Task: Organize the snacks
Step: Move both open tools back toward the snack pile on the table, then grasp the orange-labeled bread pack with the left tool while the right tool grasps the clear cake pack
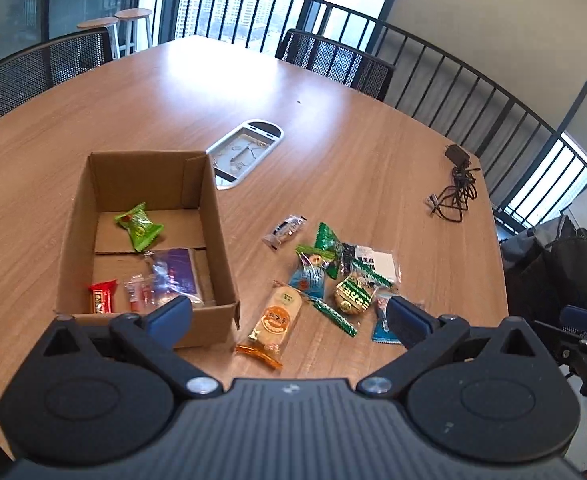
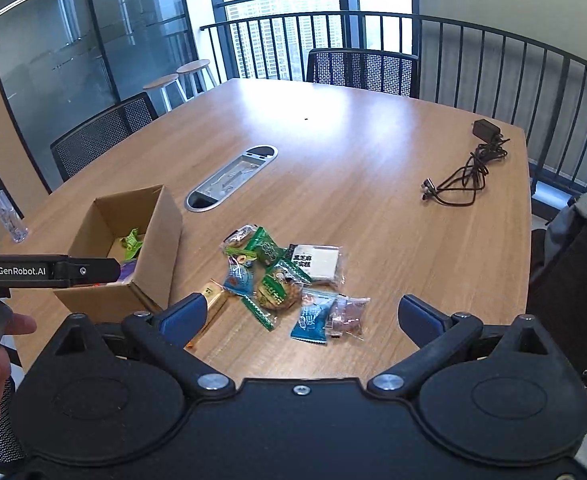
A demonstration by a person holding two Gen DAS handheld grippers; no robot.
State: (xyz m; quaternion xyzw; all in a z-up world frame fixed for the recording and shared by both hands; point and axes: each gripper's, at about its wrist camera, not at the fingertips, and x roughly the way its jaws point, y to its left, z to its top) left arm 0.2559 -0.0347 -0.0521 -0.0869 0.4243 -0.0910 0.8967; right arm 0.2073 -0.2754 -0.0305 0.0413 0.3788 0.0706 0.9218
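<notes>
An open cardboard box [image 1: 217, 216] [image 2: 161, 232] stands on the wooden table. Inside lie a green packet [image 1: 139, 226], a red packet [image 1: 102, 296], a small red-and-clear packet [image 1: 135, 292] and a purple packet [image 1: 175, 272]. To the box's right is a loose pile of snacks [image 1: 333, 276] [image 2: 289, 280], with an orange biscuit pack [image 1: 275, 322] [image 2: 213, 300] nearest the box. My left gripper [image 1: 289, 318] is open and empty above the table's near edge, between box and pile. My right gripper [image 2: 301, 318] is open and empty, just short of the pile.
A silver cable hatch [image 1: 245, 152] [image 2: 231, 178] is set in the table's middle. A black charger with coiled cable [image 1: 455, 184] [image 2: 469, 168] lies at the right. A water bottle [image 2: 7, 214] stands at the left edge. Mesh chairs [image 1: 333, 60] surround the table.
</notes>
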